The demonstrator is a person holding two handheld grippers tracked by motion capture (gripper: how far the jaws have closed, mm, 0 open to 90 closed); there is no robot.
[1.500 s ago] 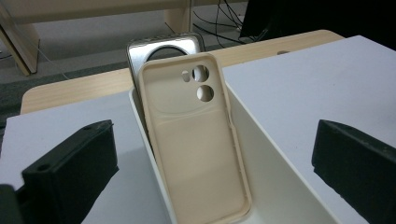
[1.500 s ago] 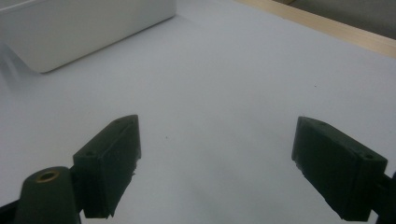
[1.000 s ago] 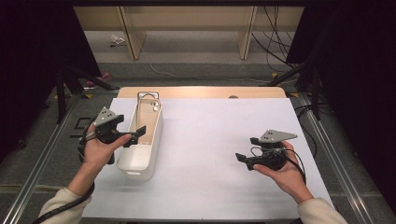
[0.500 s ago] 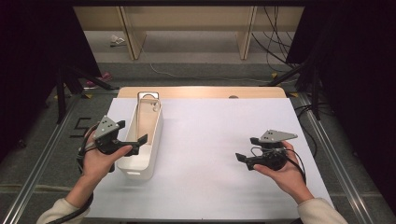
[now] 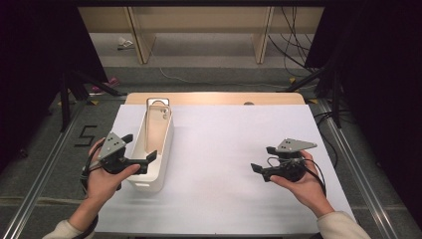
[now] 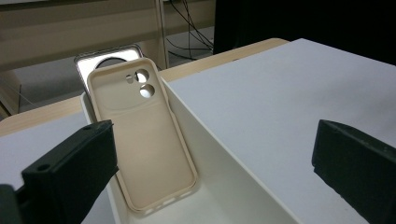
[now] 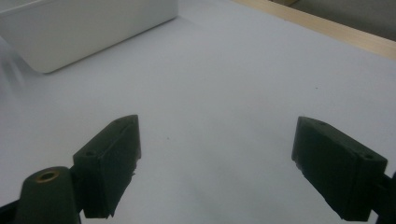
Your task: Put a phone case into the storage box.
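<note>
A white sheet [image 5: 224, 164] covers most of a pale wooden table [image 5: 214, 98], whose bare edge shows along the twelve o'clock side. Beyond it lie a grey floor, wooden furniture legs and loose cables, with dark curtains at nine and three o'clock.

At about eight o'clock on the sheet stands a long white bin [image 5: 154, 149], its length running toward twelve. Inside it, a beige phone case [image 6: 142, 135] leans tilted against the far end wall, camera holes uppermost, with a second, clear-rimmed case [image 6: 109, 53] just behind it.

The left gripper [image 5: 142, 152] is held low at the bin's near left side, one jaw outside the left wall, the other over the bin; the jaws stand wide apart and grip nothing.

At four o'clock the right gripper [image 5: 261, 159] hovers just over bare sheet, pointing toward nine, well apart from the bin, jaws spread wide and empty.
</note>
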